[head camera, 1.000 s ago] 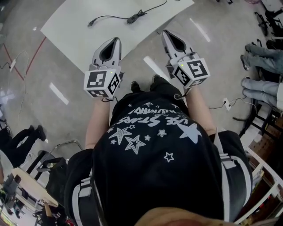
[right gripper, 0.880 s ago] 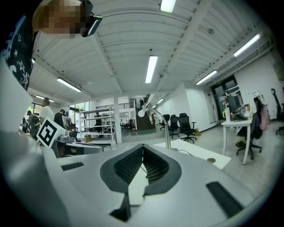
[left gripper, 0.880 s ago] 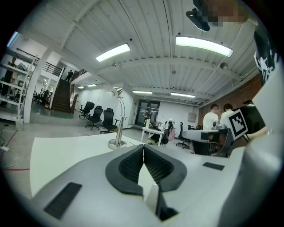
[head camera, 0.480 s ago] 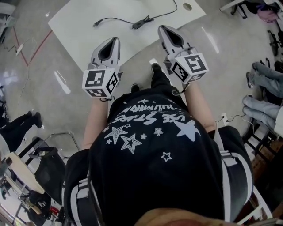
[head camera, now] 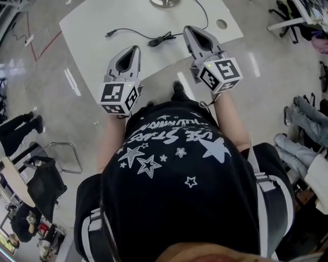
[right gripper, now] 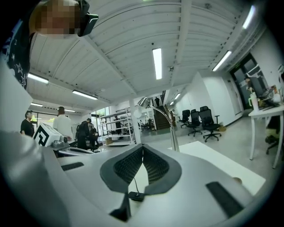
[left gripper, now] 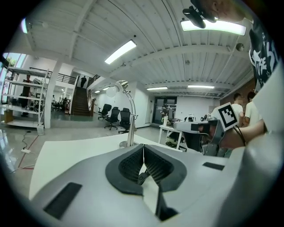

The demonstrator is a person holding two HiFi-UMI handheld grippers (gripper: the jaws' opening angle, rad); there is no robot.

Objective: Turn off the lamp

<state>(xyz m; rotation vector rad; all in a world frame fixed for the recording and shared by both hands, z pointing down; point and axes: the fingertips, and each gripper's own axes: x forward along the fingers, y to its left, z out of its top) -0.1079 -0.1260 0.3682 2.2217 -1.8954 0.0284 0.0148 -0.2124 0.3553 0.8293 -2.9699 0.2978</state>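
Left claw [head camera: 134, 47] and right claw [head camera: 189, 30] are staying closed, empty; the bench [head camera: 97, 31] is nearing, bringing the lamp [head camera: 165, 2] and its cord switch [head camera: 160, 40] toward reach.

This is a big open-plan office with a lab feel. Long strip lights [left gripper: 120, 52] run along a ribbed white ceiling above a glossy grey floor [head camera: 56, 102]. Black swivel office chairs [left gripper: 114, 119] stand in a group near a staircase [left gripper: 80, 101]. Metal shelving racks [left gripper: 24, 95] line one side. A desk lamp [left gripper: 131, 126] stands on a white table [head camera: 102, 30], and people [right gripper: 62, 120] stand at workbenches.
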